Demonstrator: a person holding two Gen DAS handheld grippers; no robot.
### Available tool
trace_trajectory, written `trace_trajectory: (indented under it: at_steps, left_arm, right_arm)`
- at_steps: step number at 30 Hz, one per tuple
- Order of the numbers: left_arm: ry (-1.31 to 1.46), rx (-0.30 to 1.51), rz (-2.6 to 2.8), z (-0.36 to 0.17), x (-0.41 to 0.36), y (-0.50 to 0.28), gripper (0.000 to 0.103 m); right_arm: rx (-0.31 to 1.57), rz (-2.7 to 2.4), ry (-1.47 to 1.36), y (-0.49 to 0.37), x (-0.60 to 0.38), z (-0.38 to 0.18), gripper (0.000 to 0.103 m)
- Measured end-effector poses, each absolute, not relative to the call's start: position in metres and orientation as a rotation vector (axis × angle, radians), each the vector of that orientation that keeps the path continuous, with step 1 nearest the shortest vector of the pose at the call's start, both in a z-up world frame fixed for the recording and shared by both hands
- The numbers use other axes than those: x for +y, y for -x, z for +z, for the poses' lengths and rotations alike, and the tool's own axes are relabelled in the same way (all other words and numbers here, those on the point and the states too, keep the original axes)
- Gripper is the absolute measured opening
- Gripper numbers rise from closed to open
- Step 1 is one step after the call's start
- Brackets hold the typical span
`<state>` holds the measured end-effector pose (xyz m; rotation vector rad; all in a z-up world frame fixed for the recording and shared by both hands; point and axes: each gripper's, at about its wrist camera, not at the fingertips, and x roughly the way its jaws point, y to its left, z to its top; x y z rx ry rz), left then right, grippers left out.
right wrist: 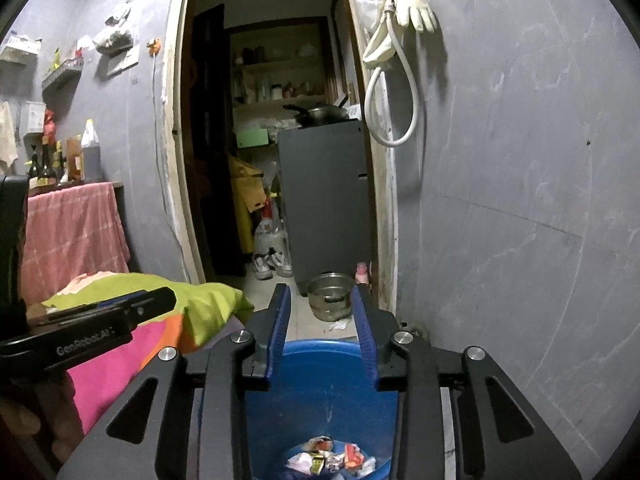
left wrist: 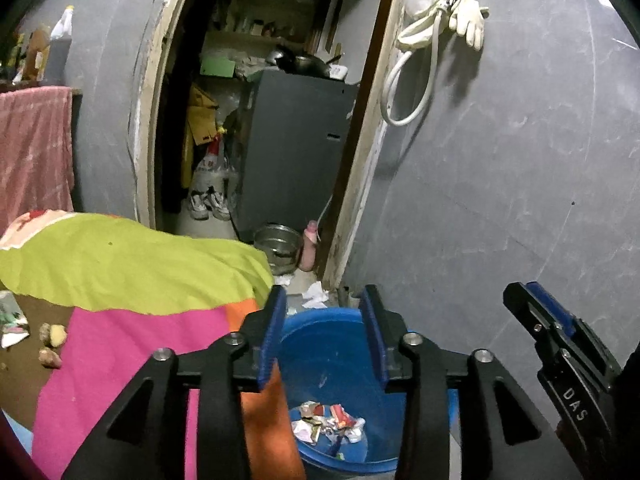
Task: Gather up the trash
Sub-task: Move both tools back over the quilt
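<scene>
A blue bucket stands on the floor against the grey wall, with several crumpled wrappers at its bottom; the bucket and wrappers also show in the right wrist view. My left gripper is open and empty above the bucket. My right gripper is open and empty above it too, and shows at the right of the left wrist view. More scraps and small lumps lie on the bed at the far left.
A bed with a green, pink and orange cover lies left of the bucket. A doorway ahead holds a grey cabinet, a steel pot, shoes and white paper scraps on the floor. A hose and glove hang on the wall.
</scene>
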<state>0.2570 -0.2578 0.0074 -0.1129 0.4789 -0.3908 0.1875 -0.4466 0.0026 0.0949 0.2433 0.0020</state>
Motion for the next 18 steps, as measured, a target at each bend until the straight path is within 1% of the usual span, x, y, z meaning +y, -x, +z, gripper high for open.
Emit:
trace_trajectory:
  at_steps: [1, 2, 3, 7, 8, 9, 11, 13, 15, 16, 17, 18]
  left_arm:
    - [0.114, 0.466, -0.389, 0.011, -0.255, -0.254, 0.042]
    - [0.115, 0.455, -0.388, 0.015, -0.253, -0.251, 0.046]
    - [0.117, 0.44, -0.385, 0.019, -0.249, -0.247, 0.049]
    - [0.126, 0.395, -0.364, 0.037, -0.232, -0.237, 0.06]
    - [0.131, 0.383, -0.358, 0.042, -0.227, -0.235, 0.064]
    - [0.133, 0.375, -0.351, 0.046, -0.222, -0.233, 0.069]
    - [0.143, 0.35, -0.334, 0.055, -0.208, -0.227, 0.076]
    - [0.149, 0.331, -0.319, 0.065, -0.199, -0.223, 0.081]
    - [0.154, 0.312, -0.303, 0.072, -0.187, -0.218, 0.093]
    - [0.159, 0.301, -0.294, 0.076, -0.179, -0.215, 0.096]
    - [0.169, 0.285, -0.281, 0.08, -0.171, -0.211, 0.098]
    - [0.171, 0.276, -0.274, 0.082, -0.166, -0.207, 0.099]
  right_arm:
    - [0.233, 0.0, -0.094, -0.185, -0.446, 0.006, 0.038]
    - [0.221, 0.0, -0.094, -0.183, -0.445, 0.009, 0.044]
    - [0.209, -0.001, -0.093, -0.18, -0.445, 0.013, 0.046]
    - [0.169, -0.005, -0.084, -0.17, -0.44, 0.029, 0.052]
    - [0.158, -0.006, -0.082, -0.167, -0.438, 0.033, 0.056]
    - [0.147, -0.007, -0.08, -0.165, -0.435, 0.037, 0.063]
    - [0.12, -0.006, -0.081, -0.16, -0.429, 0.045, 0.074]
    - [0.101, -0.001, -0.082, -0.156, -0.423, 0.053, 0.076]
    - [0.082, 0.005, -0.084, -0.151, -0.415, 0.059, 0.083]
    - [0.072, 0.01, -0.088, -0.148, -0.412, 0.062, 0.086]
    - [0.064, 0.013, -0.09, -0.146, -0.409, 0.064, 0.09]
    - [0.053, 0.016, -0.089, -0.143, -0.404, 0.068, 0.095]
